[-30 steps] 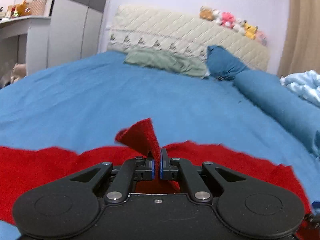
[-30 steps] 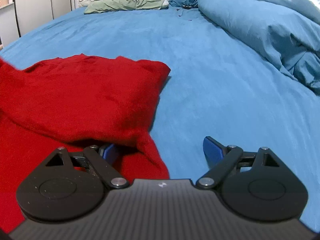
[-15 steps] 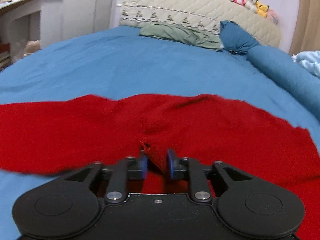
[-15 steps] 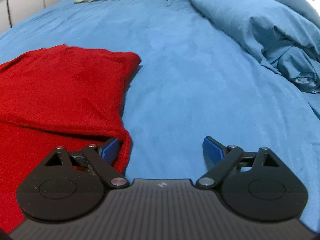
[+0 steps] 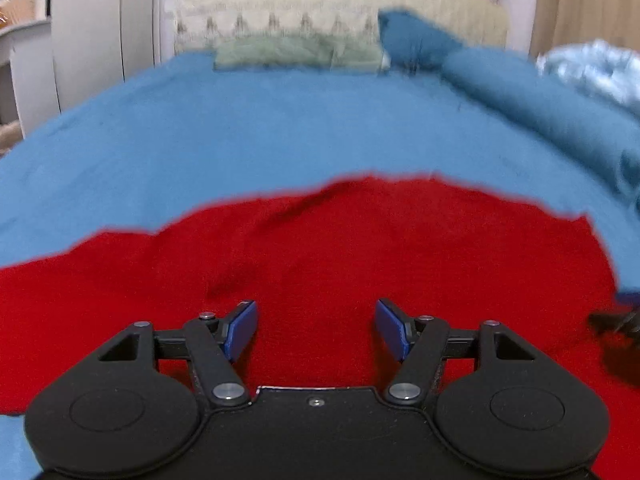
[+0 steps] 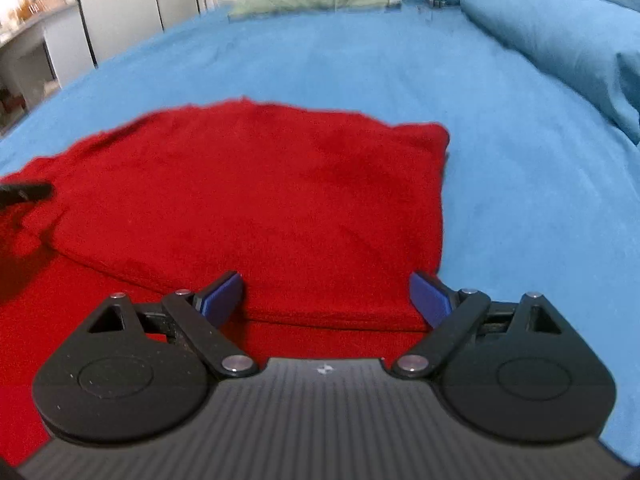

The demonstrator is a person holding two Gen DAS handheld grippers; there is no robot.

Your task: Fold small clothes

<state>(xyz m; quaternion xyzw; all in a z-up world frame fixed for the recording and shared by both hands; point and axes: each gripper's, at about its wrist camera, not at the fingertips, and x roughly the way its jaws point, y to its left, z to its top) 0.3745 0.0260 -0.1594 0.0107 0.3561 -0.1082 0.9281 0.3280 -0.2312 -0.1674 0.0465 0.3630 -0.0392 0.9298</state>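
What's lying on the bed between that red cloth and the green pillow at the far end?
Nothing: in the left wrist view, only bare blue bedsheet stretches from the red garment to the green pillow.

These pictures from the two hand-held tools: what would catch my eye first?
A bright red garment lies spread on the blue bedsheet, its upper layer folded over, just ahead of both tools. The left gripper and right gripper both hover over it with blue-padded fingers apart, holding nothing. Far back lie a green pillow and rolled blue duvet.
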